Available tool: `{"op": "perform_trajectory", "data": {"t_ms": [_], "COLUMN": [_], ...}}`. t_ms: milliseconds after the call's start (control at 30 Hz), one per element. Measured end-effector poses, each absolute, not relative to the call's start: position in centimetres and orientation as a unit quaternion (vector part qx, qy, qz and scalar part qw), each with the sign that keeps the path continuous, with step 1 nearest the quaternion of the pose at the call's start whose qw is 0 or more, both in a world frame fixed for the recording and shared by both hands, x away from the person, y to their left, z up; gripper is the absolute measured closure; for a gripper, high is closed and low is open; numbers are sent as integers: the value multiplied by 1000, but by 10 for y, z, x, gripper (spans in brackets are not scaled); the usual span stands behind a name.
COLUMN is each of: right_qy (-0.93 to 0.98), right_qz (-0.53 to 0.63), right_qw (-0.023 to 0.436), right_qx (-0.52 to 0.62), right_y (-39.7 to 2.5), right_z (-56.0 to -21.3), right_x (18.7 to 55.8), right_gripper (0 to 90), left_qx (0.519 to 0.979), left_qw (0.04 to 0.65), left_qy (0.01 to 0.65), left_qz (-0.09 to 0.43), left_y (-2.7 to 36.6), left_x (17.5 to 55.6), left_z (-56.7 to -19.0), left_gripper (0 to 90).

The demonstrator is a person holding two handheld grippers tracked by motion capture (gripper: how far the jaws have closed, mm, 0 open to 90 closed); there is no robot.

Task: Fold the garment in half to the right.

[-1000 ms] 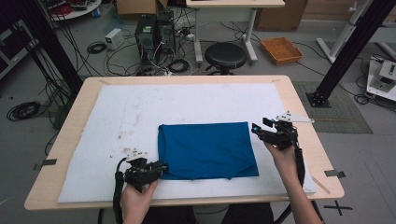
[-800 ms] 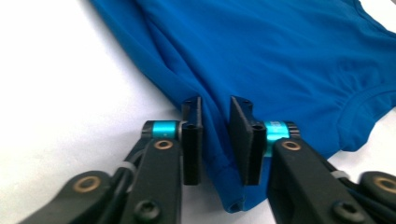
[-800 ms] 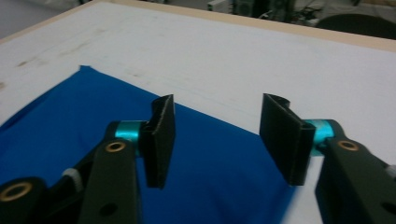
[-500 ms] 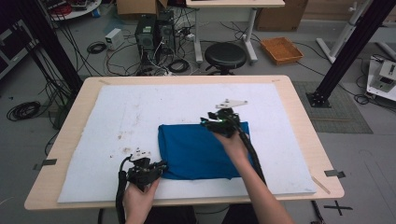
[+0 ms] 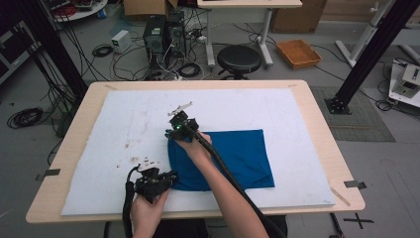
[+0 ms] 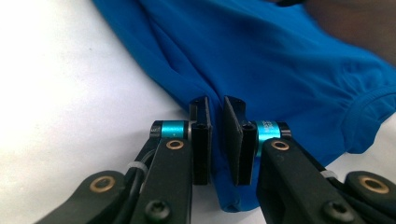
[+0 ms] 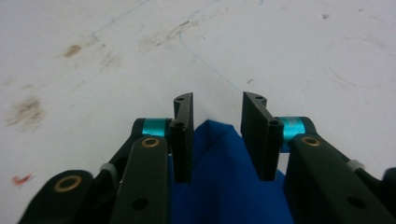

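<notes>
A wooden table (image 5: 317, 124) with a big white mat (image 5: 124, 124) on top stands in a room with cables, a round black stool (image 5: 239, 58) and an orange tray (image 5: 298, 52) on the grey floor behind it.

A blue cloth (image 5: 237, 156) lies on the near middle of the mat. It is folded now. Half a second ago its right side was still on its way over; a second ago the cloth lay wider and flat.

The right gripper (image 5: 178, 130) is at the far left corner of the cloth. A second ago it was at the far right corner, so it has crossed over the cloth from right to left. In the right gripper view its jaws stand apart, and a blue corner of the cloth (image 7: 219, 177) sits in the gap between them without being pinched.

The left gripper (image 5: 166, 178) has stayed at the near left corner the whole time. In the left gripper view its jaws are squeezed on the edge of the cloth (image 6: 289, 70).

The mat has brown spots (image 5: 143, 158) just left of the cloth.
</notes>
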State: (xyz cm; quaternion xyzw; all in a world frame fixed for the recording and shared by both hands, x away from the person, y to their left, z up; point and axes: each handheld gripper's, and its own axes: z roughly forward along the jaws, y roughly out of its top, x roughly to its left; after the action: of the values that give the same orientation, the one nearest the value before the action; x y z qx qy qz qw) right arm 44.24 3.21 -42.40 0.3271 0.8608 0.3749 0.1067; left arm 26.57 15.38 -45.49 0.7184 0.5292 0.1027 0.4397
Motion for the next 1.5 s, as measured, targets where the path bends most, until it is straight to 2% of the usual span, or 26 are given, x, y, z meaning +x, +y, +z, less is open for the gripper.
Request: {"op": "perform_trajectory", "data": {"t_ms": [133, 267, 433, 600, 767, 1033, 1233, 1500], "right_qy": [869, 874, 865, 843, 824, 807, 799, 794], "right_qz": [350, 342, 368, 417, 454, 481, 471, 441], "right_qw": [107, 107, 100, 84, 71, 79, 99, 117], "right_qx": [333, 327, 327, 330, 333, 334, 360, 402], "right_y": [44, 47, 41, 20, -22, -105, -169, -227], "right_z": [-433, -436, -426, -401, -373, -345, -346, -364], "right_x": [449, 450, 449, 450, 452, 445, 445, 448], "right_gripper": [709, 887, 899, 899, 899, 900, 900, 900], "left_qx": [720, 720, 719, 728, 743, 759, 773, 791], "left_qw": [438, 438, 440, 449, 471, 504, 503, 486], "left_qy": [528, 528, 528, 505, 456, 400, 380, 367], "left_qz": [104, 105, 103, 114, 136, 100, 78, 63], "left_y": [154, 153, 153, 148, 121, 52, -2, -57], "left_x": [265, 265, 266, 261, 256, 266, 280, 294], "left_z": [-455, -455, -454, -445, -413, -392, -400, -415], "left_gripper": [810, 810, 811, 828, 846, 851, 851, 851]}}
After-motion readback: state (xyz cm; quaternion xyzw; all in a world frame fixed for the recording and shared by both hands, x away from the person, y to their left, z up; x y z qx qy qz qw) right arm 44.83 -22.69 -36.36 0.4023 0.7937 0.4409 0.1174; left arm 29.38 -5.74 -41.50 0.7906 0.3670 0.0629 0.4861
